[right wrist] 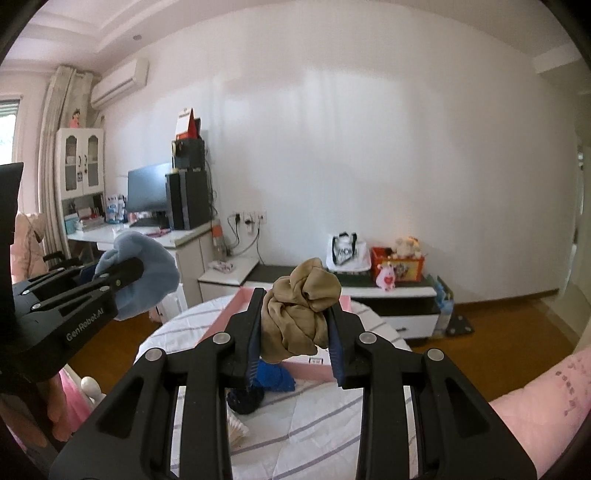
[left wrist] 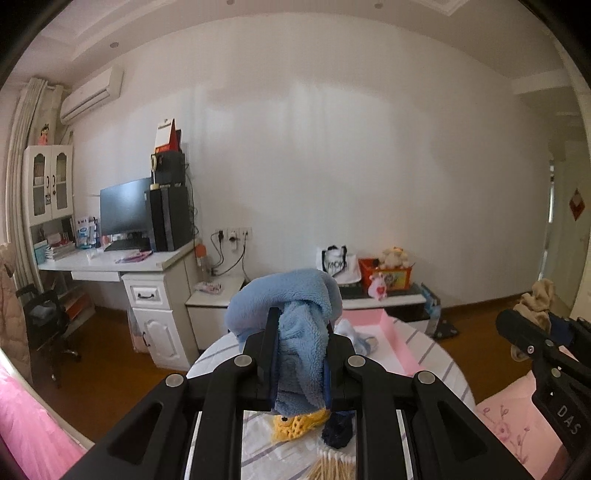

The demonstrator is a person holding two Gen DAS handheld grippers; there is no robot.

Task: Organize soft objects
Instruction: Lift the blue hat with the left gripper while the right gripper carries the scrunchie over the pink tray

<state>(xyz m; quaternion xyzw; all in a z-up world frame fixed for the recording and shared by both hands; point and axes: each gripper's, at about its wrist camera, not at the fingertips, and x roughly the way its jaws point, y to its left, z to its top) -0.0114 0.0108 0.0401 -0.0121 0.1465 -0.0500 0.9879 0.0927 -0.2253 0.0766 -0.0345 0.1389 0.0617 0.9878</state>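
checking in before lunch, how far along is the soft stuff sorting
Done: one pale blue item already lies in the pink box. In hand: left tool grips a blue fleece, right tool a tan cloth. Left: yellow knit and navy piece.

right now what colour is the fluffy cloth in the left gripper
Light blue fleece cloth, shown best in the left wrist view.

Soft daylight is filling the room from the window [right wrist: 9, 110] at the far left, leaving the white wall [right wrist: 369, 147] evenly bright with faint vertical streaks. No harsh glare is showing. Both fisheye views are bending the ceiling [left wrist: 258, 22] lines and darkening into black corners. The distant desk [left wrist: 110, 258] is looking slightly soft, and shadows are staying pale.
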